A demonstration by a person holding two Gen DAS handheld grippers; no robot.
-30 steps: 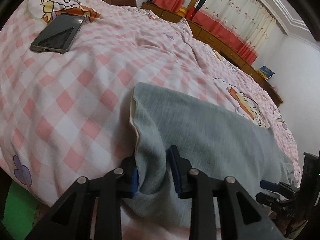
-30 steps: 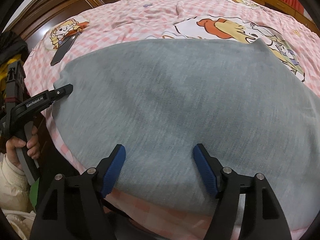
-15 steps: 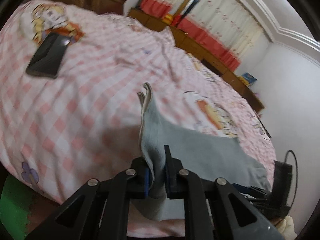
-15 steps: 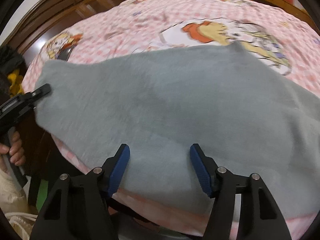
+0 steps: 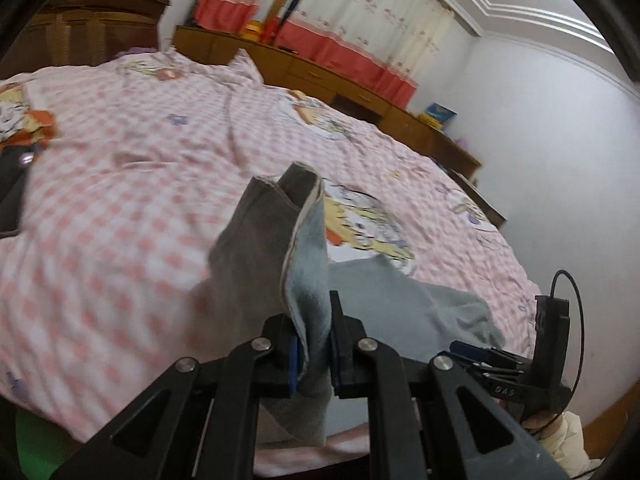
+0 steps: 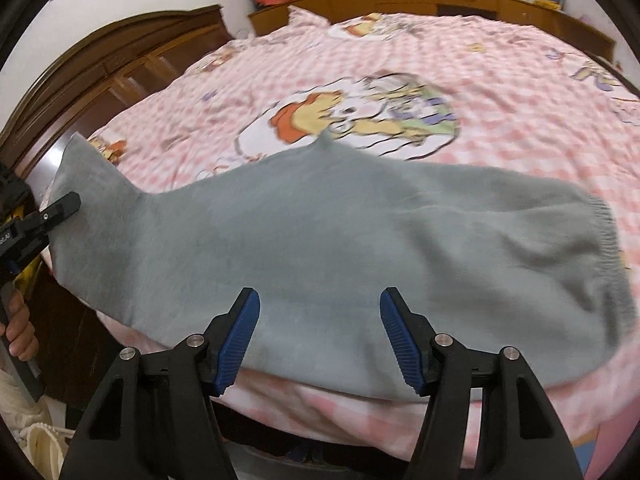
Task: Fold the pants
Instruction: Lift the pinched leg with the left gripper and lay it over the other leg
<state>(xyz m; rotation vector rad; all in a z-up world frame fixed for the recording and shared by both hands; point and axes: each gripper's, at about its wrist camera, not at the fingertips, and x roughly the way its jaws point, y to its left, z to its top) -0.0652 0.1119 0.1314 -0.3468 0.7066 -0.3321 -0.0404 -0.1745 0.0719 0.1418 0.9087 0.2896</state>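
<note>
left gripper (image 5: 314, 354) clamped tight on the hem end of the grey pants (image 6: 320, 248), pinching a bunched fold of cloth so that the leg end stands up off the bed (image 5: 120, 220), seam edge and paler inner face showing above the pads. probably gripped at that end so it can be carried across toward the waistband for a lengthwise fold. right gripper (image 6: 320, 336) hovering with jaws well apart over the near edge of the pants at about mid-length, blue pads clear of the cloth, nothing pinched; likely poised to pin or take the middle while the other end comes over. rest of the pants lying flat along the near edge of the pink checked bed, ribbed waistband to the right. dark phone (image 5: 10, 196) lying well apart, at the far left of the bed. hand (image 6: 18, 328) visible on the left gripper's handle.
</note>
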